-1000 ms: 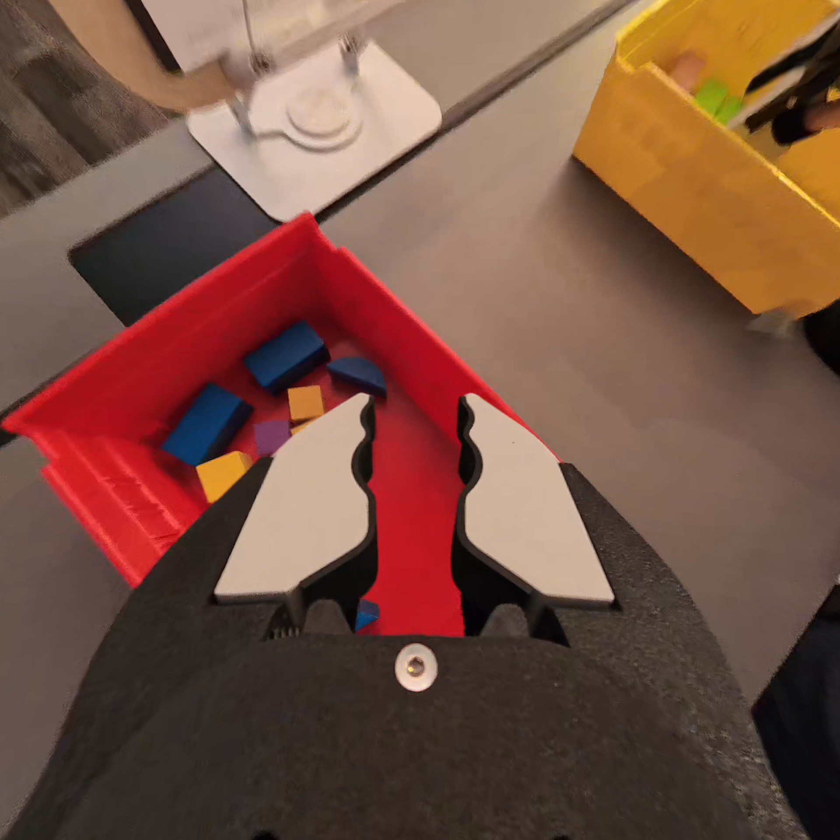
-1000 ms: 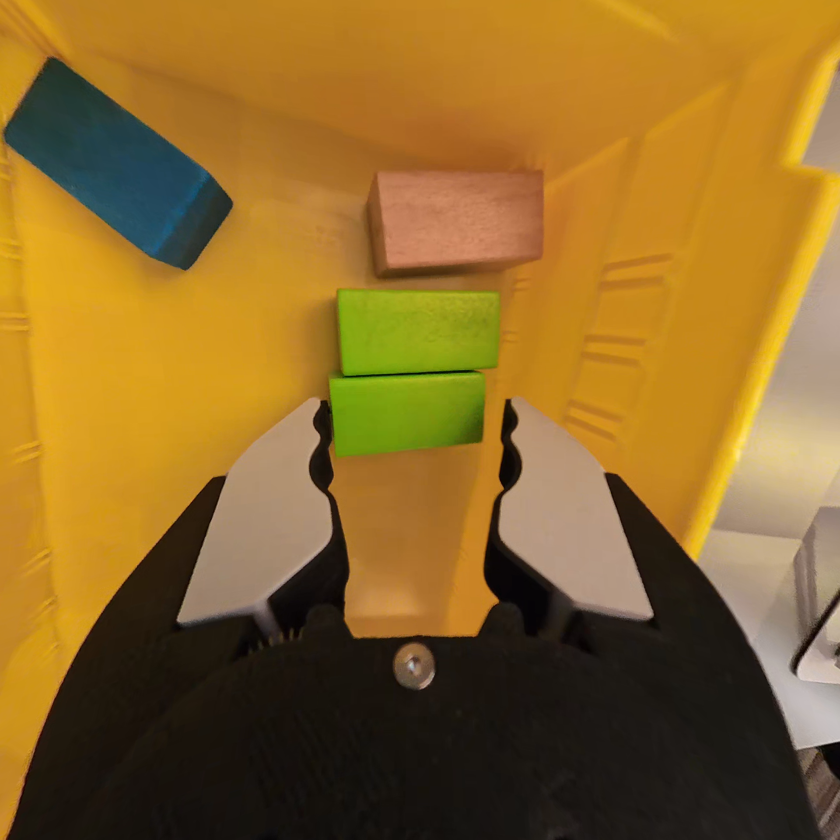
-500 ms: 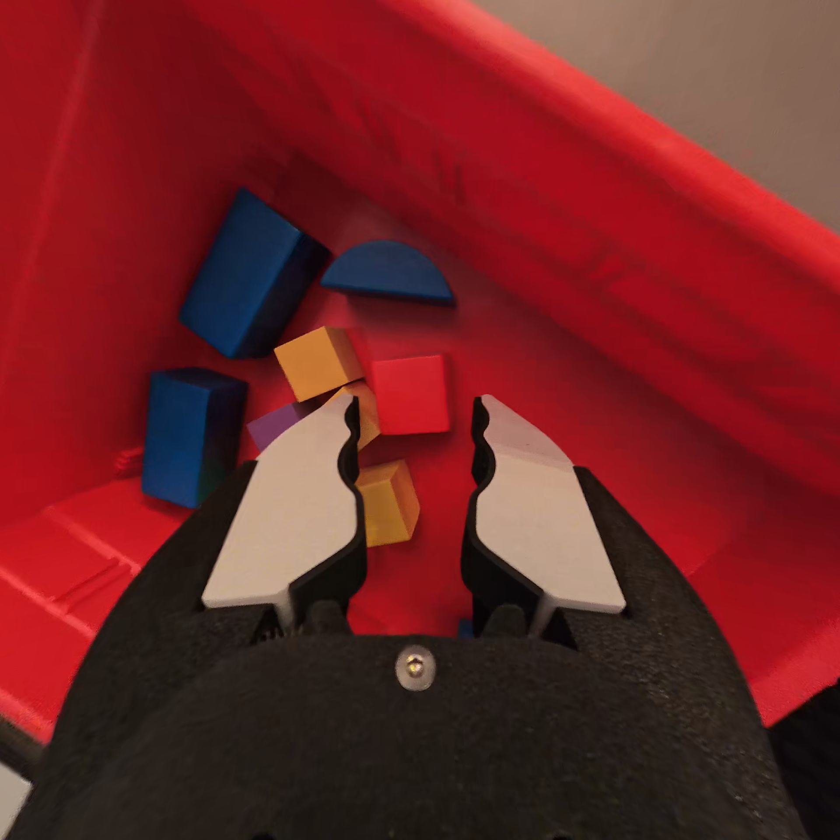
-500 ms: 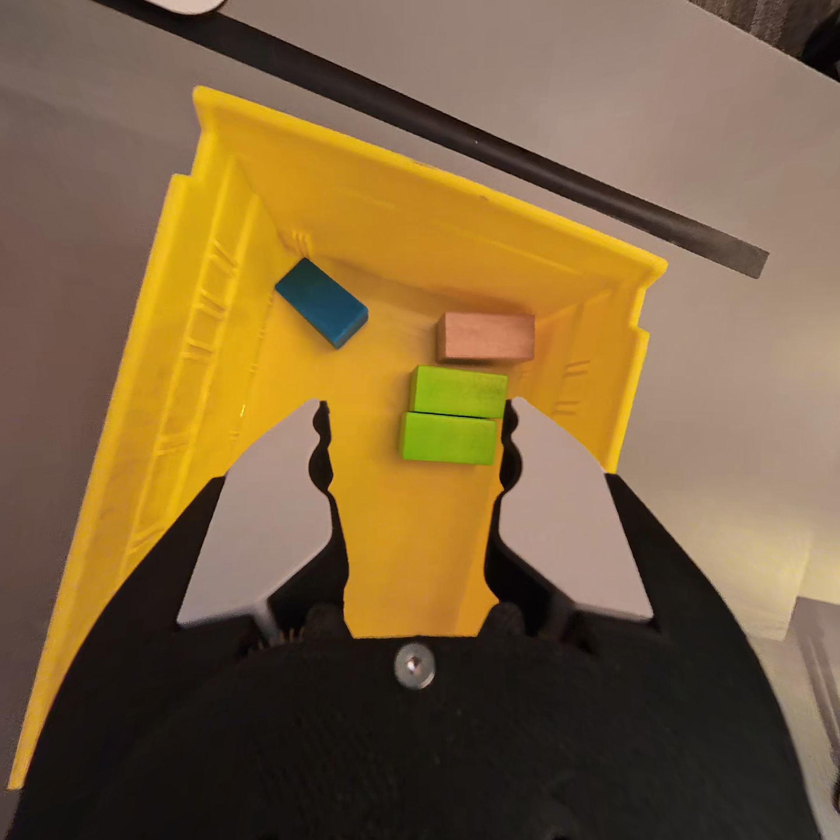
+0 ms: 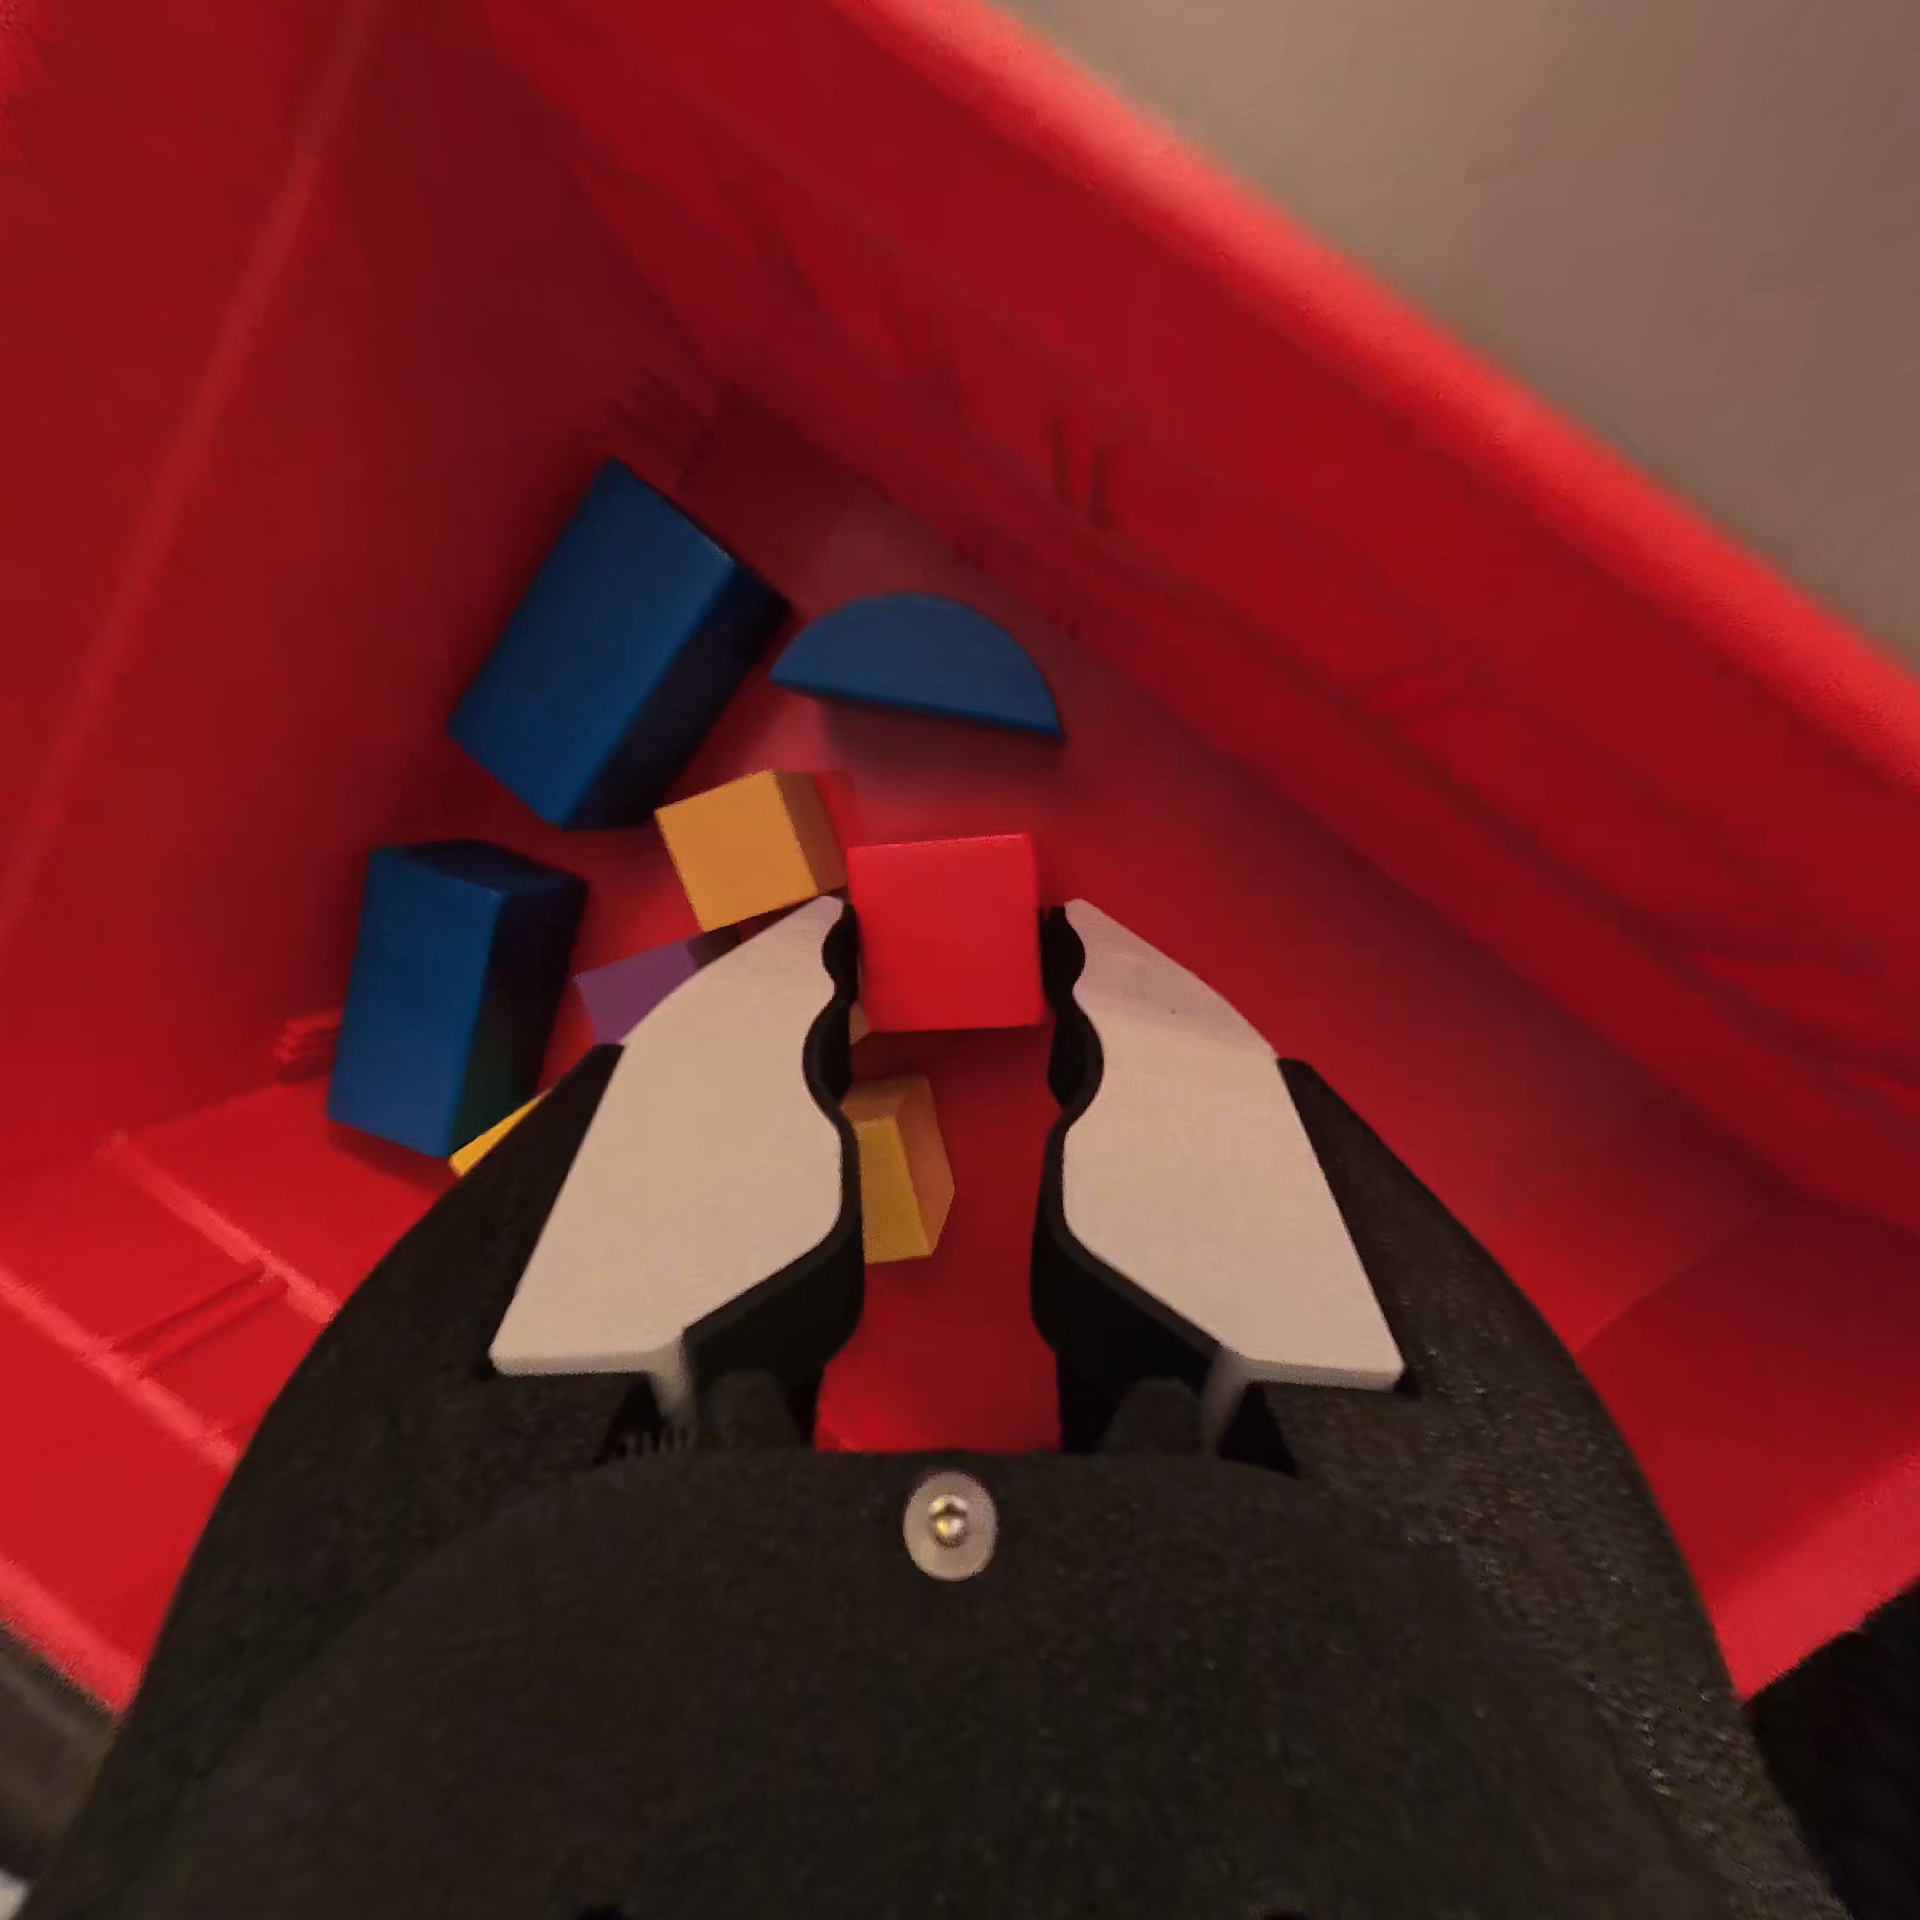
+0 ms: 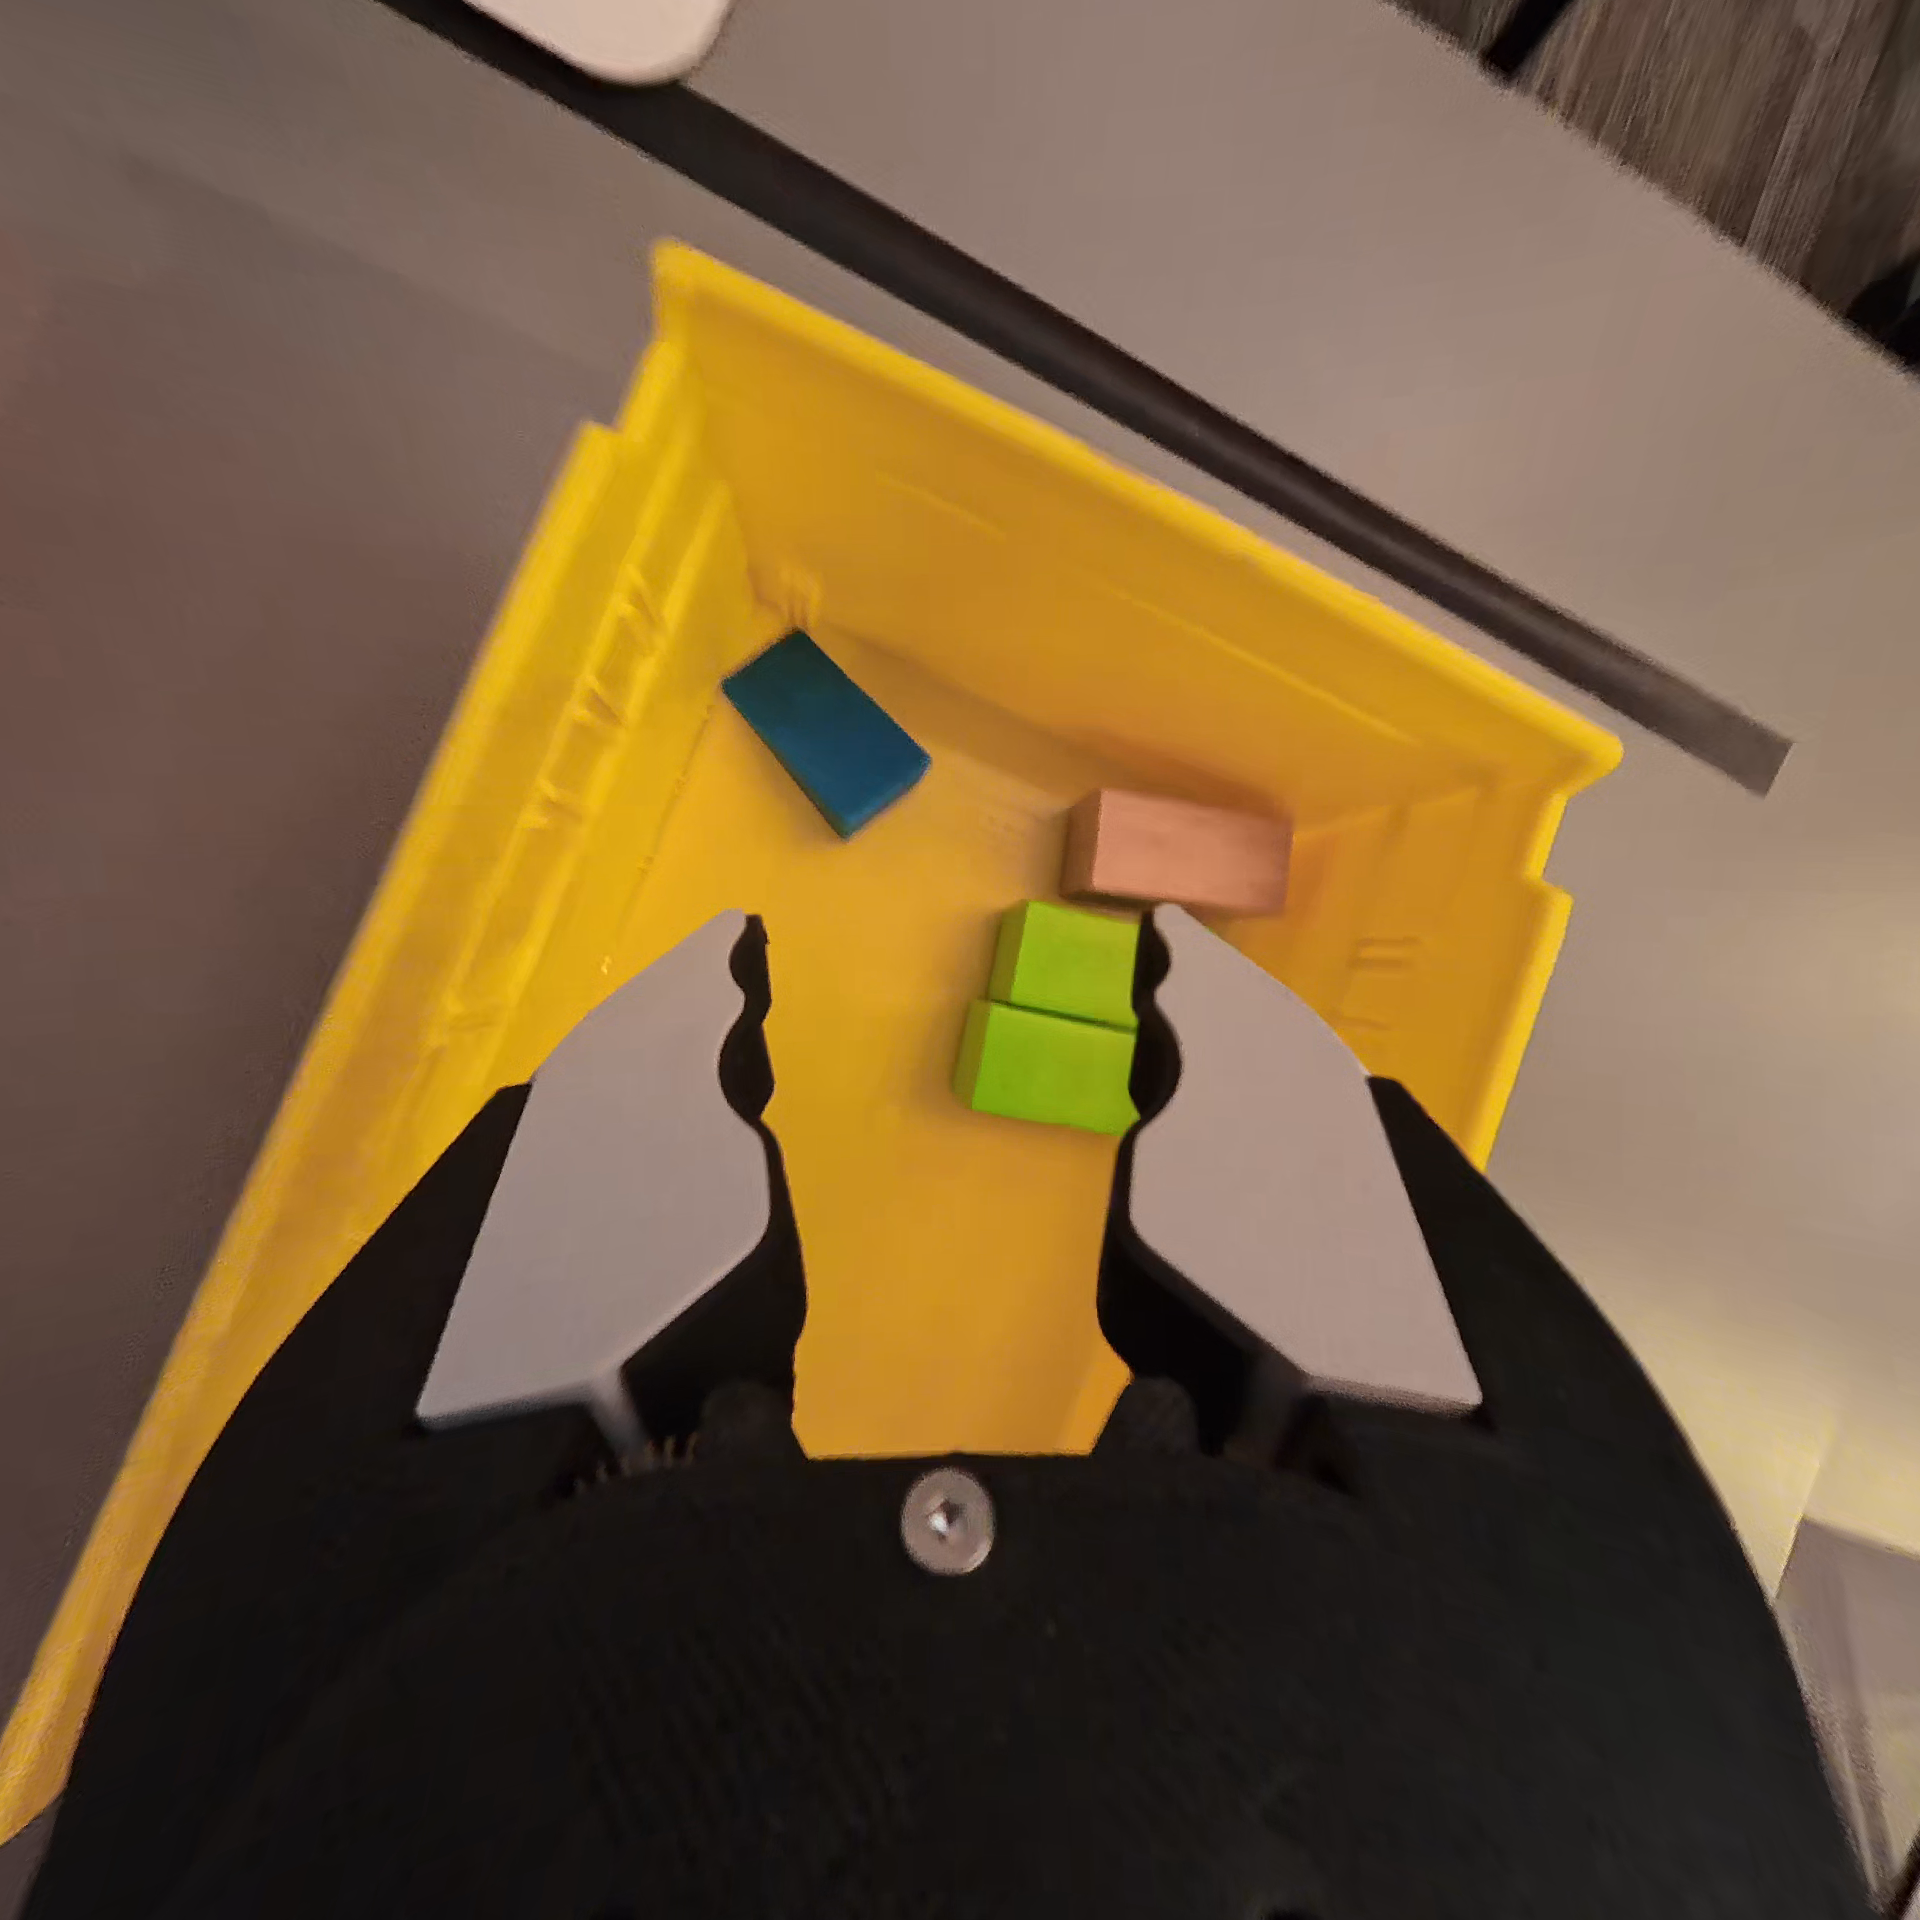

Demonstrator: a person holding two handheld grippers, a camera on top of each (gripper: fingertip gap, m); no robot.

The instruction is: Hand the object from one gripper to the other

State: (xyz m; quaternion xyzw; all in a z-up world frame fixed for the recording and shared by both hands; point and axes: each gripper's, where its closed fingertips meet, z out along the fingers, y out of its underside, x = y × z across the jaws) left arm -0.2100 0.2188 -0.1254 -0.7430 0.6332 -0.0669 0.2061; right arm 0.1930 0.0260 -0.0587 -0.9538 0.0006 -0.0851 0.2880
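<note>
My left gripper point(image 5: 951, 925) is inside the red bin point(image 5: 1143, 416), shut on a red cube point(image 5: 940, 883). Both pads press against the cube's sides at the fingertips. Around it lie two blue blocks point(image 5: 603, 644) point(image 5: 447, 987), a blue half-disc point(image 5: 920, 660), two orange cubes point(image 5: 738, 847) point(image 5: 899, 1169) and a purple piece point(image 5: 634, 987). My right gripper point(image 6: 954, 925) is open and empty, held above the yellow bin point(image 6: 1143, 478). That bin holds two green blocks point(image 6: 1065, 956) point(image 6: 1044, 1065), a brown block point(image 6: 1179, 852) and a blue block point(image 6: 821, 732).
The yellow bin stands on a grey table point(image 6: 260, 416). A black strip point(image 6: 1143, 384) runs across the table behind the bin. A white stand base point(image 6: 613, 21) shows at the top edge.
My left gripper went down into the red bin, opened wider, then closed on the red cube. My right gripper rose out of the yellow bin and stayed open and empty.
</note>
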